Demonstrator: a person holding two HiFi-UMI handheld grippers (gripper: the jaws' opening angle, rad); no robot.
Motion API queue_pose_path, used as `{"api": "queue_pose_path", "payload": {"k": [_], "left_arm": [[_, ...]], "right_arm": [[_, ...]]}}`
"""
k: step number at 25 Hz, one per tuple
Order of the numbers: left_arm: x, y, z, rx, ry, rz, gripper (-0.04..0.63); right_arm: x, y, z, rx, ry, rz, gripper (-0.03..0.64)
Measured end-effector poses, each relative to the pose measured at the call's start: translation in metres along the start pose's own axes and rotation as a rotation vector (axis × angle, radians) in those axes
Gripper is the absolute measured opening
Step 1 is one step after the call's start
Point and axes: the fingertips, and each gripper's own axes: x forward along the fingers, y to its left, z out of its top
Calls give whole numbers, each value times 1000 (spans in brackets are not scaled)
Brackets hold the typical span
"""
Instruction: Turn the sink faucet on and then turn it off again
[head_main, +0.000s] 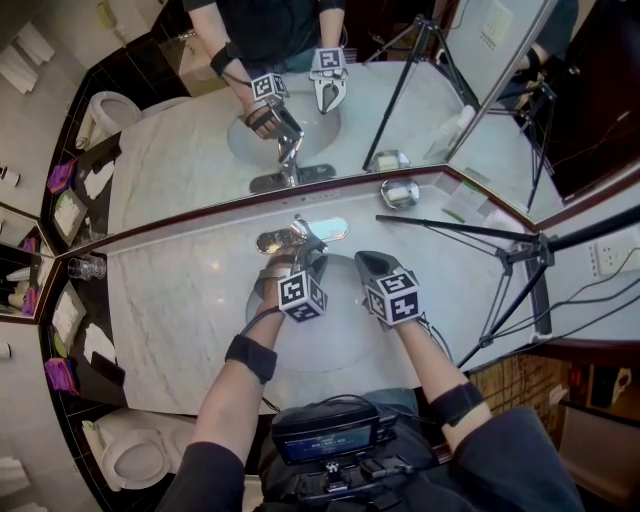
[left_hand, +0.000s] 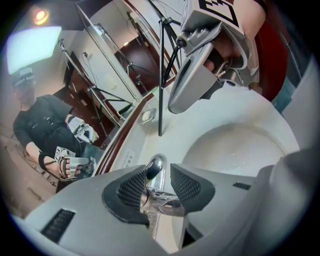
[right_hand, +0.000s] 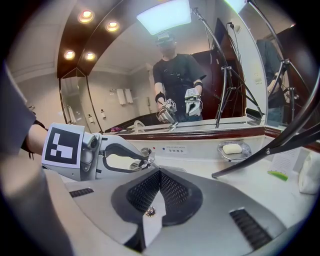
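Faucet (head_main: 318, 230) is mounted at the back of the basin (head_main: 340, 335), on the bench (head_main: 170, 300) just in front of the mirror (head_main: 180, 160). Its lever (left_hand: 153, 170) is gripped by the left hand-held gripper (left_hand: 159, 182), and both pads appear seated on the chrome. The right hand-held gripper (right_hand: 159, 186) is closed, empty and parked over the basin beside it.

No running water is seen, so the opening stroke is judged to be in hand. The grip should be kept square, and the lever swung about its pivot in 1 smooth arc. A sideways pull risks slipping off polished chrome.

The lever's long axis runs from the jaws toward the mirror, dark tip farthest. The base plate's long axis lies along the mirror edge.
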Motion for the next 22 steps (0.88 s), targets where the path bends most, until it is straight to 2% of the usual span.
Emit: {"api": "queue_pose_path", "payload": {"k": [5,8,13,15,22], "left_arm": [[-21,5,-3,-21,-9,25,143],[-39,15,-6,-65,-18,66,134],[-76,34,-13,-162,-49,166,7],[-90,39,-18,-209,-60,199,0],[-142,52,-35,-448,-117,268,0]], "right_arm": [[-1,3,1,-7,-6,8,20],[-1,9,4,-16,-10,18,20],[-1,21,12,-36,-22,35,20],[-2,26,16,-45,-30,43,20],[-6,41,32,-77,-53,62,20]]}}
